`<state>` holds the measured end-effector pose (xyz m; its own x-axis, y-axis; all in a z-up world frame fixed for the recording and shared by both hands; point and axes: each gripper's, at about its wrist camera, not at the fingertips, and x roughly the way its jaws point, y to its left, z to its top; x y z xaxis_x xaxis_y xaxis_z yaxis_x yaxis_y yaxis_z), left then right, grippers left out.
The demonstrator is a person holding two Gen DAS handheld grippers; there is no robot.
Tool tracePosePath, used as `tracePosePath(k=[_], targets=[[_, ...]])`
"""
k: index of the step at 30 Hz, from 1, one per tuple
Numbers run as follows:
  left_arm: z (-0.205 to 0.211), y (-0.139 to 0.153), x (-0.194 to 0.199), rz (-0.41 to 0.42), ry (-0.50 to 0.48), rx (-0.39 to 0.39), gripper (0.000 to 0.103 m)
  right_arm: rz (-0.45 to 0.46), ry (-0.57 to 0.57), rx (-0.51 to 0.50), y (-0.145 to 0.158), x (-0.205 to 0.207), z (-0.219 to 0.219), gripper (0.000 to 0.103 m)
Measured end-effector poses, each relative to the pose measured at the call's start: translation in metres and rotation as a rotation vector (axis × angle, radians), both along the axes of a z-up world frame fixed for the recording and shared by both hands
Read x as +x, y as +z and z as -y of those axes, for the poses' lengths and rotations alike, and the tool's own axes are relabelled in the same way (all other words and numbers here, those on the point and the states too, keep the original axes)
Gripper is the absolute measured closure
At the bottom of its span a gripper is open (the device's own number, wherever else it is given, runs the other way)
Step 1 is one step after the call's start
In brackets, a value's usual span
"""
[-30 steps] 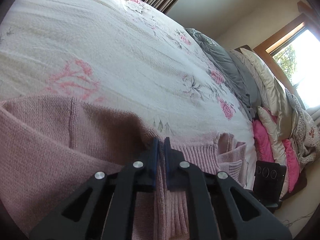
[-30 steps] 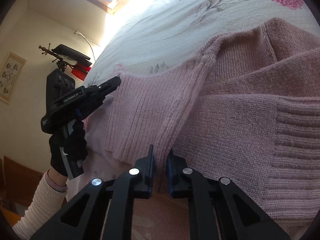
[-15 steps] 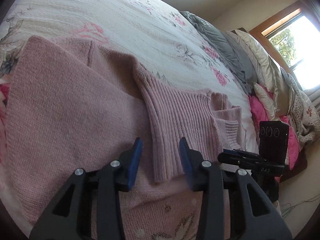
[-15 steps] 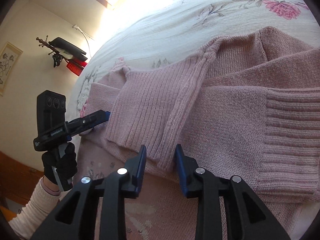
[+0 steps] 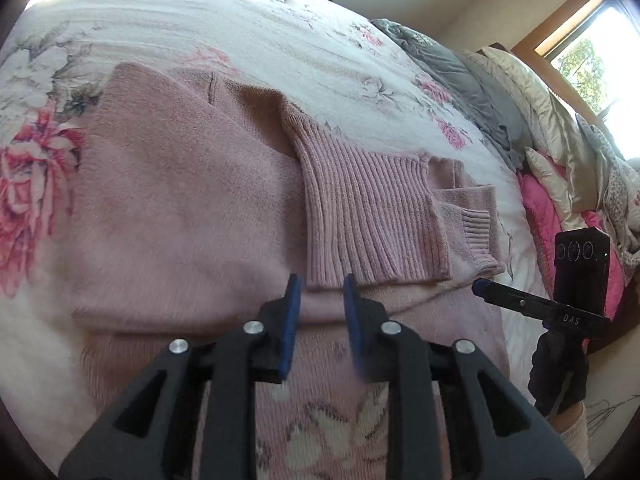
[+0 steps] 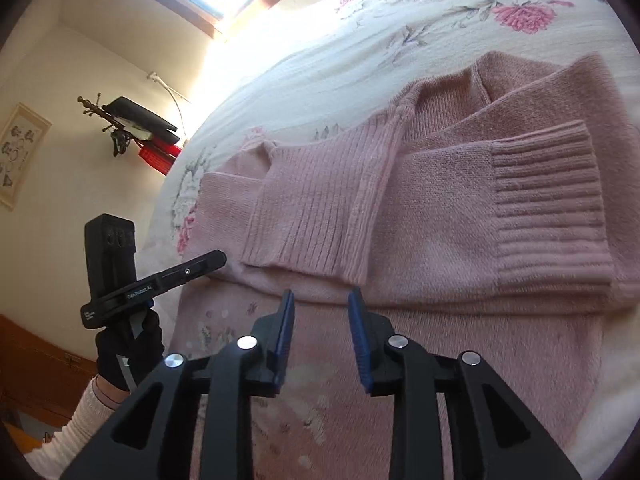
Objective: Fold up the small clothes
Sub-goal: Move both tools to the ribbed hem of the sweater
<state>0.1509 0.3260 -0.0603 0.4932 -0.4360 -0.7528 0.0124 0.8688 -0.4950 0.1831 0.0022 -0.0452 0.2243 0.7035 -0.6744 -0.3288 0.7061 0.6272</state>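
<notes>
A pink knitted sweater is seen spread on the floral bedspread, directly ahead of and beneath both claws. The left gripper is held with its blue-padded jaws parted to a moderate gap, nothing gripped between them; the lower edge of a ribbed band is found just beyond its fingertips, lying folded over the sweater's body. Past that band, further out and to the right of the left claw, a folded sleeve with a ribbed cuff is laid. From the right wrist view, the right gripper is likewise shown open, jaws apart and empty, poised just short of the same ribbed band. To the right of this claw, a sleeve is folded across the sweater, its wide ribbed cuff resting on top. A pale embroidered flower pattern on the knit is glimpsed below the right claw's fingers. Each tool is caught by the other's camera: the left one off to the left of the right claw, held in a black-gloved hand with a cream sleeve; the right one off to the right of the left claw. Pillows are piled far beyond the left claw, at the right, near a window.
</notes>
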Motion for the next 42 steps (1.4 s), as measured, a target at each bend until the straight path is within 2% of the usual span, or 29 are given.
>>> tracePosePath(k=[2,4,8,10,12,18,22,26,36,38,40,42], targets=[[-0.004,0.009,-0.041,0.009,0.006,0.043,0.062,0.032,-0.003,-0.036,0.012,-0.038,0.015,0.067],[-0.009,0.015,-0.086,0.017,0.02,0.119,0.06,0.06,-0.004,-0.084,0.017,-0.08,0.029,0.065],[-0.021,0.021,-0.176,0.03,0.082,0.264,0.053,0.069,-0.048,-0.162,0.018,-0.161,0.064,0.062],[-0.027,0.021,-0.214,0.021,0.106,0.313,0.053,0.085,-0.085,-0.222,0.019,-0.196,0.079,0.061],[-0.034,0.019,-0.246,0.004,0.131,0.338,0.049,0.086,-0.116,-0.274,0.017,-0.224,0.092,0.056],[-0.046,0.005,-0.311,-0.053,0.187,0.314,0.044,0.056,-0.156,-0.319,0.005,-0.285,0.111,0.054],[-0.045,-0.005,-0.338,-0.074,0.201,0.285,0.042,0.036,-0.169,-0.375,-0.011,-0.308,0.114,0.052],[-0.035,-0.01,-0.353,-0.071,0.182,0.306,0.04,-0.013,-0.191,-0.343,-0.026,-0.316,0.122,0.05],[-0.009,-0.016,-0.34,-0.064,0.133,0.248,0.038,-0.08,-0.217,-0.283,-0.053,-0.307,0.131,0.044],[-0.006,-0.015,-0.339,-0.063,0.121,0.21,0.04,-0.073,-0.205,-0.286,-0.052,-0.307,0.128,0.044],[-0.001,-0.014,-0.339,-0.066,0.089,0.149,0.043,-0.077,-0.18,-0.246,-0.051,-0.308,0.126,0.046],[0.006,-0.015,-0.339,-0.069,0.073,0.143,0.043,-0.09,-0.163,-0.196,-0.052,-0.308,0.124,0.047]])
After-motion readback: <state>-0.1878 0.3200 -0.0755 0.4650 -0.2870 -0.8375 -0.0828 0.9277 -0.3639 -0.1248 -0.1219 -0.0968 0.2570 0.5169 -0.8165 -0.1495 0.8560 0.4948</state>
